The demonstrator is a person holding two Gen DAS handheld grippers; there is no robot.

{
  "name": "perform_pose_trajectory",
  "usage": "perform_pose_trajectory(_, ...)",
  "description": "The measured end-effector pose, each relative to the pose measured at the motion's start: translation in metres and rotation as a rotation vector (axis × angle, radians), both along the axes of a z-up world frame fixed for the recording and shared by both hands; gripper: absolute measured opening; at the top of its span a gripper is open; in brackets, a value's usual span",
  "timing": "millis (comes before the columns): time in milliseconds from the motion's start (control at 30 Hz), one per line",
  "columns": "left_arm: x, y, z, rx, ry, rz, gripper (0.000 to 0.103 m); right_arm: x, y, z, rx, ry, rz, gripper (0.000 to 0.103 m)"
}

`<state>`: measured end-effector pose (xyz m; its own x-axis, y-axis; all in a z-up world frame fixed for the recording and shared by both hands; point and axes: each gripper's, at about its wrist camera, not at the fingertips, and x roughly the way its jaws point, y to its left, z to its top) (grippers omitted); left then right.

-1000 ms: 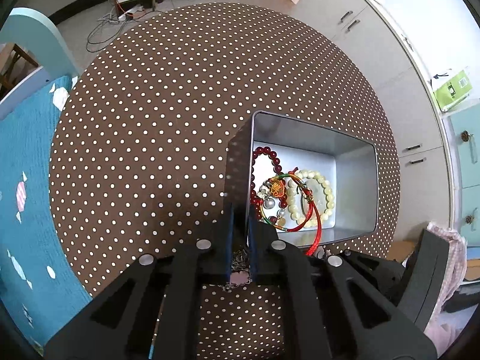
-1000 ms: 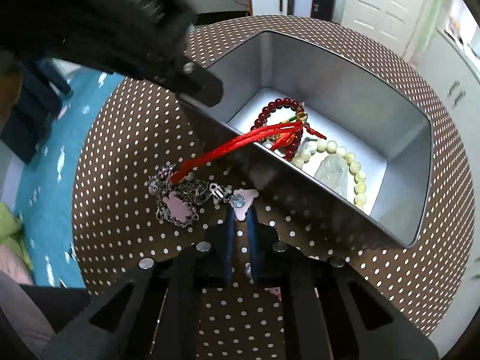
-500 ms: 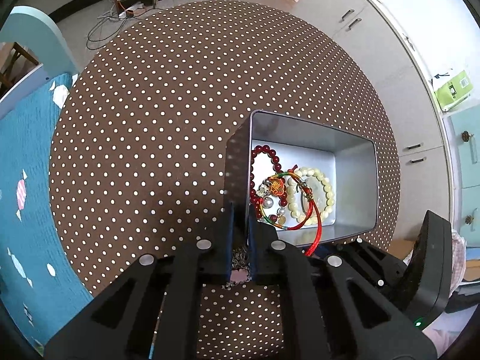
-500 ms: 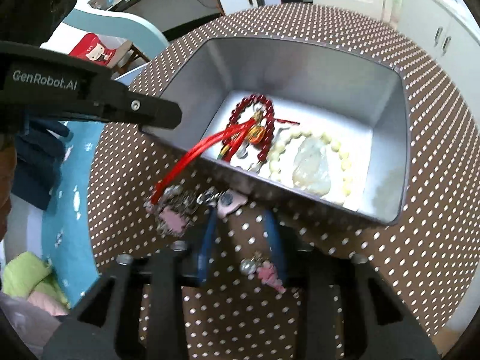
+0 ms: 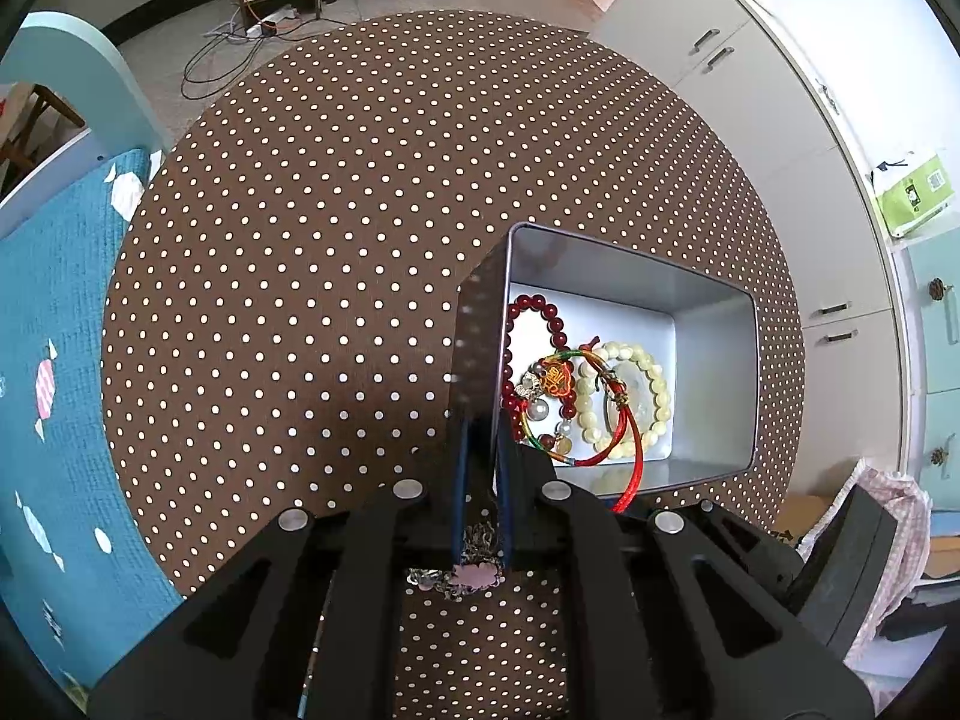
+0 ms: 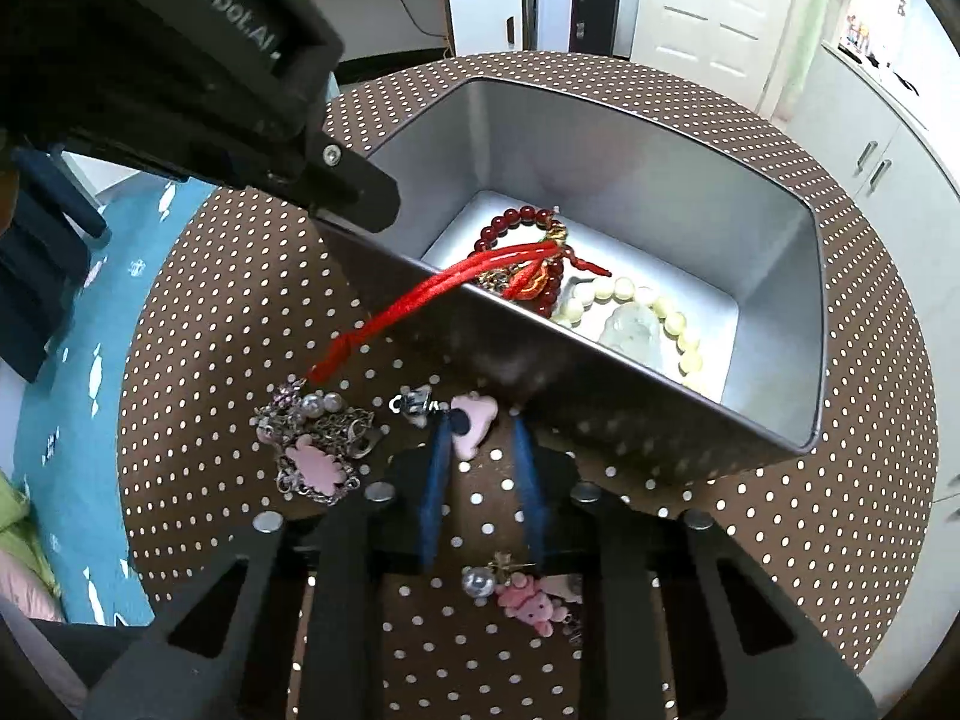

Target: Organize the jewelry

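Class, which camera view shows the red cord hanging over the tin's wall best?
The right wrist view: the red cord runs from the tin, over its near wall, down to the table. The left wrist view shows only a short stretch before the tongs' body hides it.

- Printed in pale letters on the black body of the left gripper point(image 6: 198, 60), seen upside down in the right wrist view: "enRobot.AI", with the first letter cut off by the picture's top edge.
- On the green-and-white package point(image 5: 912, 192) on the counter in the left wrist view: small dark markings, too tiny to read.
- Nothing else readable in either view.
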<state>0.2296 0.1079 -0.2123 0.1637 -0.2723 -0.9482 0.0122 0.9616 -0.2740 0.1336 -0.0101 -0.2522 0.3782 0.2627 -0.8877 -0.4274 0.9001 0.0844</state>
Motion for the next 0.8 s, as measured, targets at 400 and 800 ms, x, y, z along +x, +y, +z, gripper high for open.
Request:
perform_pose_trajectory(400, -0.002, 0.001, -0.002, -0.003, -0.002, 0.005, 0.008, 0.007, -0.040, -0.003, 0.178, 0.105, -0.107, 0.007)
perform_pose_trajectory(800, -0.005, 0.001, -0.001, -0.004, -0.015, -0.002, 0.008, -0.003, -0.056, 0.054, 0.236, 0.020, -0.110, 0.007)
